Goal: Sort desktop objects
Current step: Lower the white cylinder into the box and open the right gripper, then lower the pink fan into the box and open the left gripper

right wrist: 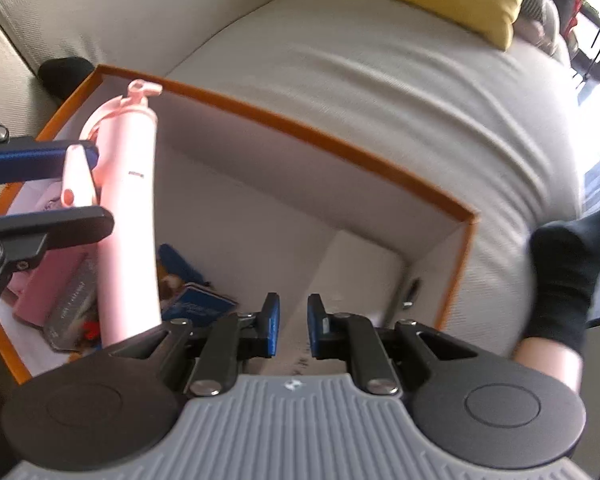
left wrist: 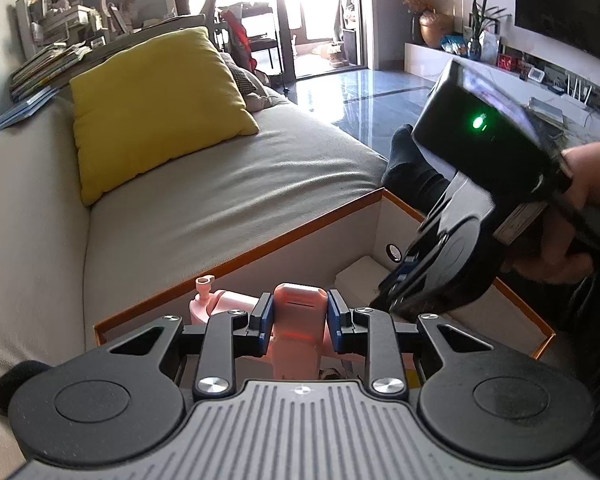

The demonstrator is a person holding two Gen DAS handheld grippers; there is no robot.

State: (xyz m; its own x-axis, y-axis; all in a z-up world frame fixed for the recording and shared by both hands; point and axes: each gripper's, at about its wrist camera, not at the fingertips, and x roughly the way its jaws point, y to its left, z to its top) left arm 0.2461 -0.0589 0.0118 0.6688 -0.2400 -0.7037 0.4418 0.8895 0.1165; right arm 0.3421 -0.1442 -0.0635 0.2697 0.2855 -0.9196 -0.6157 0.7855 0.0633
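My left gripper (left wrist: pixel 299 322) is shut on a pink handheld device (left wrist: pixel 298 320), holding it above an orange-rimmed white box (left wrist: pixel 236 258) that rests on the sofa. In the right wrist view the same pink device (right wrist: pixel 128 216) stands upright in the box's left part, with the left gripper's fingers (right wrist: pixel 36 162) on its side handle. My right gripper (right wrist: pixel 293 326) is open and empty, low over the box's middle. It also shows in the left wrist view (left wrist: pixel 428 268), reaching into the box's right part.
The box (right wrist: pixel 340 148) holds a pink case (right wrist: pixel 44 292), a blue card (right wrist: pixel 196 308), small items and a white block (right wrist: pixel 364 272). A yellow cushion (left wrist: pixel 152 104) lies on the grey sofa (left wrist: pixel 228 184). A foot in a black sock (right wrist: pixel 568 276) rests beside the box.
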